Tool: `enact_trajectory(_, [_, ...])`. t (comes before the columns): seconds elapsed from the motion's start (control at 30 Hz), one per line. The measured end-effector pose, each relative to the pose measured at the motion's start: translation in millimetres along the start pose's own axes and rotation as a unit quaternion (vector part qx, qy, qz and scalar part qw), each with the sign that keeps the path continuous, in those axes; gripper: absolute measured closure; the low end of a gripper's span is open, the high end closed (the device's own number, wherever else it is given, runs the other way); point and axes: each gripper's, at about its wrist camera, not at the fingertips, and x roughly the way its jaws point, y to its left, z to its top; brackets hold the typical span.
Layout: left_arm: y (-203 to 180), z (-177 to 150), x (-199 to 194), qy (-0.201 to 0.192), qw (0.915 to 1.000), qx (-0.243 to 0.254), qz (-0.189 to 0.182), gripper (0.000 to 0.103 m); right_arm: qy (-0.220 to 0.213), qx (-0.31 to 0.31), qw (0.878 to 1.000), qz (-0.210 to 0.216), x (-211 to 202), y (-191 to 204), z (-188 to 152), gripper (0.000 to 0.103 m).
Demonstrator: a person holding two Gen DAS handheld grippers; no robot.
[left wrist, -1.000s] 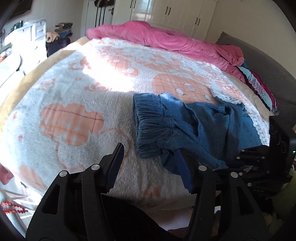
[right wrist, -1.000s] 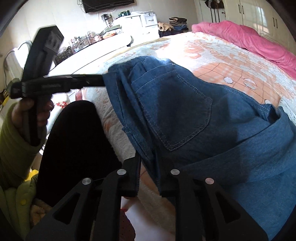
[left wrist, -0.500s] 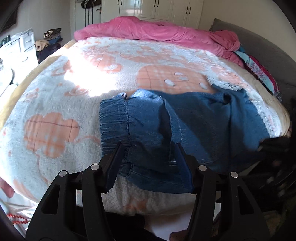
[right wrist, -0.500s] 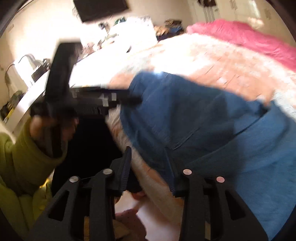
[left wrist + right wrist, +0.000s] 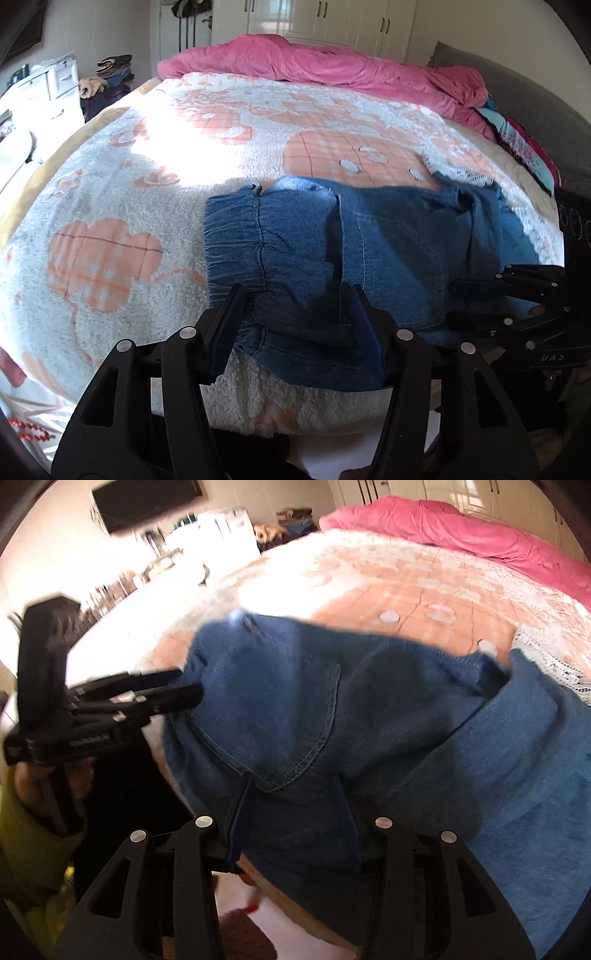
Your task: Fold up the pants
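Observation:
Blue denim pants [image 5: 388, 251] lie crumpled near the front edge of the bed, elastic waistband to the left and a back pocket [image 5: 280, 716] facing up. My left gripper [image 5: 297, 314] is open over the waistband end, with denim showing between its fingers and no pad pressing on it. In the right wrist view the left gripper [image 5: 188, 685] reaches the waistband from the left. My right gripper [image 5: 293, 812] has its jaws opening, with denim lying in the gap below the pocket and not pinched. The left wrist view shows the right gripper [image 5: 454, 302] at the pants' right side.
The pants rest on a fluffy white and peach blanket [image 5: 110, 206]. A pink duvet [image 5: 332, 70] is bunched at the far end, with a grey headboard [image 5: 524, 96] at the right. White drawers [image 5: 55, 81] and a cluttered counter [image 5: 155, 565] stand to the left. A hand in a yellow-green sleeve [image 5: 22, 812] holds the left gripper.
The right gripper has let go of the denim edge it pinched and its jaws have spread. The left gripper moved right, over the waistband. The pants settled flatter on the blanket.

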Motion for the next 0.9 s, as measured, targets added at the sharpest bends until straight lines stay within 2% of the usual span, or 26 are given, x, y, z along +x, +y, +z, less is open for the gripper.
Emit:
enact_trajectory(0.13, [-3.0, 7.6, -25.8, -0.036, 0.9993, -0.006, -0.005, 0.048, -0.053, 0.019, 0.998, -0.021, -37.6, -16.4, 8.2, 0.054])
enact_trajectory(0.27, [-16.9, 14.0, -36.0, -0.050, 0.9986, 0.008, -0.017, 0.044, -0.085, 0.061, 0.992, -0.068, -63.1, -48.5, 11.4, 0.049])
enact_trajectory(0.43, [-47.0, 15.4, -21.5, -0.029, 0.9971, 0.025, -0.066, 0.043, -0.105, 0.098, 0.983, -0.114, -83.5, -78.3, 16.0, 0.040])
enact_trajectory(0.5, [-64.6, 13.9, -11.7, -0.013, 0.9947, 0.036, -0.096, 0.043, -0.107, 0.102, 0.980, -0.132, -86.5, -86.7, 22.4, 0.036])
enact_trajectory(0.7, [-110.4, 11.4, 18.8, 0.034, 0.9836, 0.070, -0.163, 0.043, -0.097, 0.104, 0.975, -0.172, -86.7, -121.2, 39.4, 0.036])
enact_trajectory(0.77, [-121.4, 11.5, 25.3, 0.039, 0.9815, 0.081, -0.169, 0.043, -0.088, 0.104, 0.975, -0.179, -76.0, -130.3, 51.1, 0.036])
enact_trajectory(0.83, [-131.1, 12.7, 36.9, 0.049, 0.9794, 0.087, -0.175, 0.050, -0.073, 0.105, 0.974, -0.186, -61.6, -140.3, 64.4, 0.036])
enact_trajectory(0.9, [-135.3, 13.1, 50.8, 0.068, 0.9769, 0.082, -0.185, 0.069, -0.057, 0.108, 0.974, -0.193, -47.8, -147.4, 76.0, 0.036])
